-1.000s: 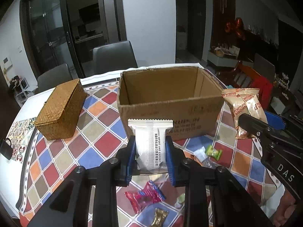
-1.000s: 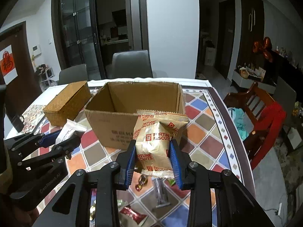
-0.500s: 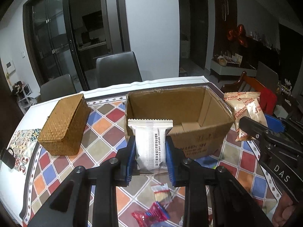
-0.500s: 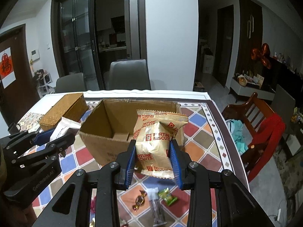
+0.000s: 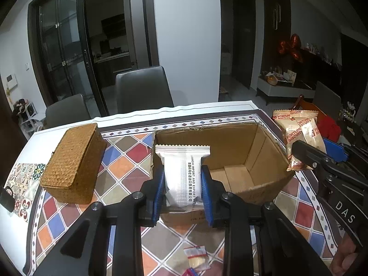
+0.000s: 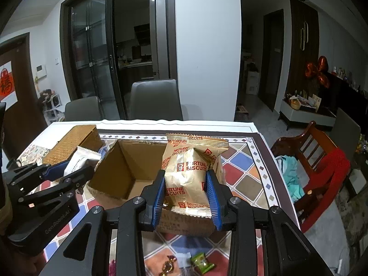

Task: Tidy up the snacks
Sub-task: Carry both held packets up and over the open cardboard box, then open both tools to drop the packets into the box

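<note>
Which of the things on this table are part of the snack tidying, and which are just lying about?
Part of the job:
- white snack packet, held in the left gripper
- Fortune Biscuits packet, held in the right gripper
- open cardboard box
- loose sweets on the tablecloth

Just lying about:
- lidded wicker box
- grey chairs
- wooden chair with red cloth

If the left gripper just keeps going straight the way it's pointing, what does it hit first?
Probably the cardboard box. The left gripper, shut on the white snack packet, points down over the box's near wall toward its open inside, so the packet would likely meet the box floor first. Depth is hard to judge.
</note>
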### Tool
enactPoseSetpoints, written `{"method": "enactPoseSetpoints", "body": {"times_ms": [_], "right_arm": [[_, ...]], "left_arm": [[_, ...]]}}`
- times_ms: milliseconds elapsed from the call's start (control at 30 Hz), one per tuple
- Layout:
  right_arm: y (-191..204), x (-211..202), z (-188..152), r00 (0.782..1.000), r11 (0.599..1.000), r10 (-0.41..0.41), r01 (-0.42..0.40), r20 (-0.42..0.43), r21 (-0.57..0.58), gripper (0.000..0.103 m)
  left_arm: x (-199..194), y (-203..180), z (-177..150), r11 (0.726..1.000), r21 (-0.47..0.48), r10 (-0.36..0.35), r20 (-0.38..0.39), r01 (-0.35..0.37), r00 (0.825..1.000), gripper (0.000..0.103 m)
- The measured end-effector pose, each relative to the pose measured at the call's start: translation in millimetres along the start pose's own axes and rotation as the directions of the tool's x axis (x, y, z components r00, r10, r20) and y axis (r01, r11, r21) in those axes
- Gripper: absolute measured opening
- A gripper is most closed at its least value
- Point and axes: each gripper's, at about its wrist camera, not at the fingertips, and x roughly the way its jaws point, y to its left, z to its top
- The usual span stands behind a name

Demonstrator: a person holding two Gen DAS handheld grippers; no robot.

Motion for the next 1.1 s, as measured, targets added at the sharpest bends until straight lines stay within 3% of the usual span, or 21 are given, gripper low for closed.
{"method": "enactPoseSetpoints", "body": {"times_ms": [567,700,733,800,833,1000,1100], "right_arm": [[-3,57,10,0.998,1.0,0.011,-0.012,-0.054,-0.006,0.036],[-3,65,10,0.998,1.0,0.01,-0.01,-0.068,-0.007,0.036],[-2,65,10,0.998,1.0,0.007,-0.008,-0.066,-0.007,0.037],[-3,67,10,0.998,1.0,0.002,-0.002,-0.069,-0.004,0.043],[-2,66,10,0.997,1.0,-0.002,0.002,-0.071,-0.002,0.052],[-3,62,10,0.998,0.999,-0.034,0.034,-0.061,-0.002,0.071],[-2,56,9,0.997,0.999,-0.044,0.044,-0.057,-0.003,0.073]], "left_arm": [[48,-1,23,1.0,-0.005,-0.012,-0.025,0.011,1.0,0.03],[54,-2,23,1.0,-0.001,-0.007,-0.032,0.007,0.999,0.032],[55,-2,23,1.0,0.004,0.0,-0.032,0.001,0.999,0.037],[56,-3,22,1.0,0.007,0.014,-0.032,-0.013,0.999,0.049],[56,-2,22,1.0,0.004,0.022,-0.033,-0.022,0.999,0.055],[53,2,22,0.999,-0.008,0.035,-0.029,-0.035,0.999,0.06],[46,2,21,0.998,0.0,0.055,-0.016,-0.055,0.998,0.067]]}}
